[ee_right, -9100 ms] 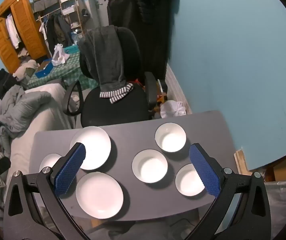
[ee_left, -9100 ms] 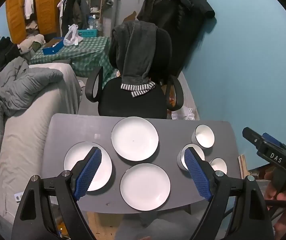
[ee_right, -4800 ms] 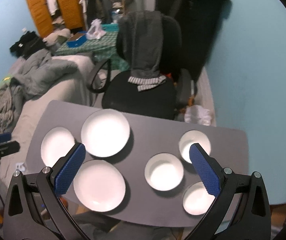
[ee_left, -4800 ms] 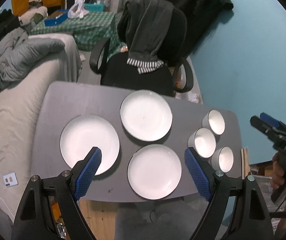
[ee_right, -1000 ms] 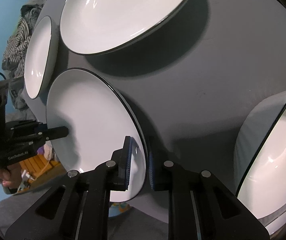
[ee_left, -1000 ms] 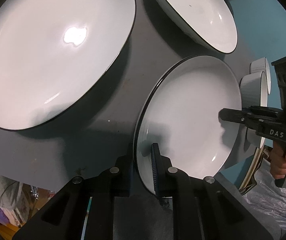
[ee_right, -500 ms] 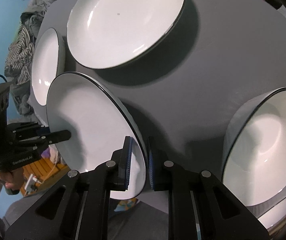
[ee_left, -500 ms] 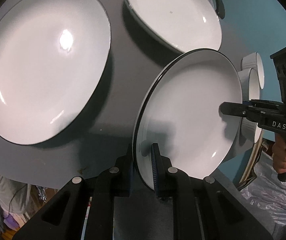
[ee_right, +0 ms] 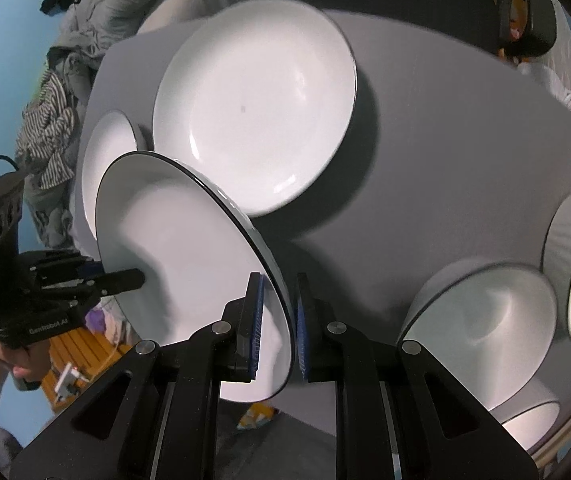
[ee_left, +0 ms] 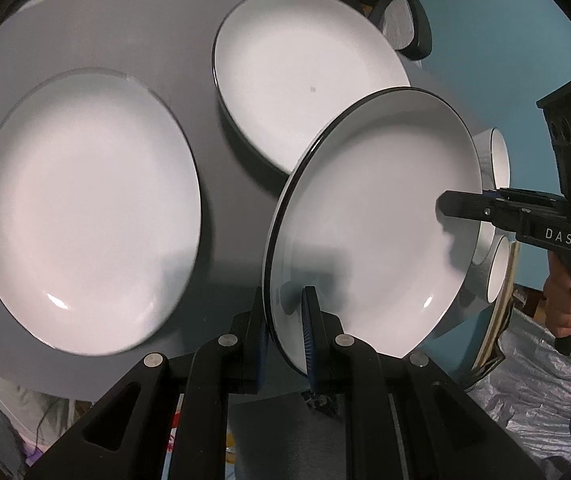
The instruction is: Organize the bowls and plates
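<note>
Both tools pinch one round white plate with a thin black rim [ee_left: 369, 216]: left tool [ee_left: 285, 320] at one edge, right tool [ee_right: 277, 316] at the other. Lifted and tilted above the grey surface [ee_left: 97, 28]. Best kept level, then lowered gently onto another white plate [ee_left: 305, 80].

Left gripper [ee_left: 285, 320] and right gripper [ee_right: 277, 312] are each clamped narrow on opposite rims of one plate [ee_left: 373, 216]
</note>
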A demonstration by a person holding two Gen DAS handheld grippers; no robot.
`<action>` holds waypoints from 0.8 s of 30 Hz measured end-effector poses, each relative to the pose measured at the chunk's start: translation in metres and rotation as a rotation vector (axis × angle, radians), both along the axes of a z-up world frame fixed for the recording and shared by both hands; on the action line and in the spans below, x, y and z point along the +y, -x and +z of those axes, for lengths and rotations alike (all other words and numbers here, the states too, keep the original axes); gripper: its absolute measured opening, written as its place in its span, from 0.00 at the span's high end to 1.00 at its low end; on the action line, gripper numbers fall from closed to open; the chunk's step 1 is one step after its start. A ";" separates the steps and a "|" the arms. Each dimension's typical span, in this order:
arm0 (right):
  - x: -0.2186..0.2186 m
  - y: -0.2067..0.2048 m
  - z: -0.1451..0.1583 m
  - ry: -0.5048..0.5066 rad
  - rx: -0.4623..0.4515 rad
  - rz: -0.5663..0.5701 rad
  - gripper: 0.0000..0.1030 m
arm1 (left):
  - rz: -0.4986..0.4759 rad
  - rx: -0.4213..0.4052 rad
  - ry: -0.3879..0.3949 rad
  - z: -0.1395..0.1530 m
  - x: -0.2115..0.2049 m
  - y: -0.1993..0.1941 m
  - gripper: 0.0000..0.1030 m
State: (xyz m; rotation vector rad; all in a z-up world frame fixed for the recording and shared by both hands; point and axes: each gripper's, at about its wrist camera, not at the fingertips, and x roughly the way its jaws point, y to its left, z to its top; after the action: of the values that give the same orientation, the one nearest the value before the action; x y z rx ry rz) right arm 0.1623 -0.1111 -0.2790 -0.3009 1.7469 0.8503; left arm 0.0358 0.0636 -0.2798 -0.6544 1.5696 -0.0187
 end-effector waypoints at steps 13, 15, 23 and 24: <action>0.026 -0.038 0.001 -0.034 0.015 -0.032 0.85 | -0.002 -0.021 -0.074 0.009 0.036 -0.055 0.86; 0.031 -0.046 0.002 -0.036 0.024 -0.038 0.85 | -0.001 -0.024 -0.086 0.009 0.041 -0.066 0.86; 0.045 -0.067 -0.012 -0.025 0.046 -0.063 0.85 | -0.005 -0.001 -0.101 -0.006 0.059 -0.096 0.86; 0.046 -0.070 -0.014 -0.023 0.053 -0.067 0.85 | -0.005 0.002 -0.103 -0.007 0.056 -0.097 0.86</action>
State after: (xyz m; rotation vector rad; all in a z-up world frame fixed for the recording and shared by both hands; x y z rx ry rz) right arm 0.2327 -0.0647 -0.2935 -0.2057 1.7853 0.8359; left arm 0.1326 0.1194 -0.2868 -0.5702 1.5632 0.0583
